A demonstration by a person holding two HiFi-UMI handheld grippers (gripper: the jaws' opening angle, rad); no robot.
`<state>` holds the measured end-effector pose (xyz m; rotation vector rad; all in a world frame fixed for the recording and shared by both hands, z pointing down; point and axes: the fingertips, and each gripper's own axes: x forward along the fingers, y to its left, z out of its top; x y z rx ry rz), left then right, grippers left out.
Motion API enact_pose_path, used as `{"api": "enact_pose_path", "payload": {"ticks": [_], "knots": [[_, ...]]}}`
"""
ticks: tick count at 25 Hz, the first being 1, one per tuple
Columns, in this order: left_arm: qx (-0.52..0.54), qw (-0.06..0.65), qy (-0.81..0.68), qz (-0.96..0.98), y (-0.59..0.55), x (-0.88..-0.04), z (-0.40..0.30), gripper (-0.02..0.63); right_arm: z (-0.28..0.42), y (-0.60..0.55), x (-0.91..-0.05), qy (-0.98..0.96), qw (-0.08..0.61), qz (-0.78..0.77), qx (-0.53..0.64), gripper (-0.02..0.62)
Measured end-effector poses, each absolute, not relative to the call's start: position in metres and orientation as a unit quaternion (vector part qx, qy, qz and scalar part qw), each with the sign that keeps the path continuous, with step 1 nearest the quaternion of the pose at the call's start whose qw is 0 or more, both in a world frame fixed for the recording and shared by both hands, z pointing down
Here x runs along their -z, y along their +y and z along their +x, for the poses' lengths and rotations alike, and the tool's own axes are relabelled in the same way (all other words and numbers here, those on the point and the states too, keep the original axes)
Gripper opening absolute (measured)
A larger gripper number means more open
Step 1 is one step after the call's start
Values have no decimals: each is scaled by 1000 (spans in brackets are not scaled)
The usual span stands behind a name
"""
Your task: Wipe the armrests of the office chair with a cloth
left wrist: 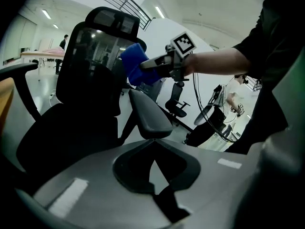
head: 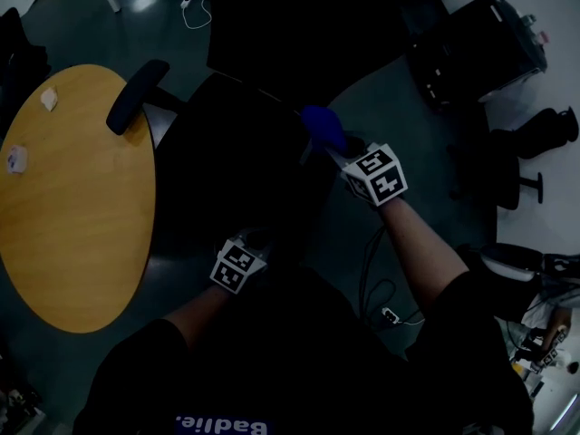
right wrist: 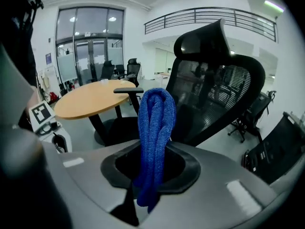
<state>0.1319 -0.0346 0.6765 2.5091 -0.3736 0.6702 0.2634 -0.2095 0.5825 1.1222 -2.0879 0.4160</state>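
The right tool [head: 340, 152] has its jaws closed on a blue cloth [right wrist: 155, 128], which stands bunched up out of the jaws with a short end hanging below them. The cloth is held in the air in front of the office chair's [right wrist: 224, 89] mesh backrest, above the near armrest [left wrist: 150, 116] and not touching it. The left tool [head: 243, 259] has its jaws drawn together with nothing between them. It sits lower, over the front of the chair, with its tips pointing at the front end of that same armrest; whether they touch it cannot be told. The chair's other armrest [head: 136, 96] reaches out on the far side from the cloth, right beside the edge of a round wooden counter [head: 72, 207]. Two small white things [head: 49, 99] lie on the counter, well apart from the chair.
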Motion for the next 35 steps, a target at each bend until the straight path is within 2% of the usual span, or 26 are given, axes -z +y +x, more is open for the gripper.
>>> {"api": "enact_pose_path", "payload": {"ticks": [4,12,26,35], "knots": [[-246,258,-148,922,-34,-679,134,20,265,-229,-615,-801,405,415,-150,87],[-246,259,-163,920,-36,-677,140,20,224,-197,-644,-825,431,339,-141,87],[-261,242,-168,919,-32,-684,139,20,147,-111,-645,-860,368,278,-218,87],[-264,237,-173,919,-29,-685,140,20,109,-65,-640,-877,353,229,-234,87]]}}
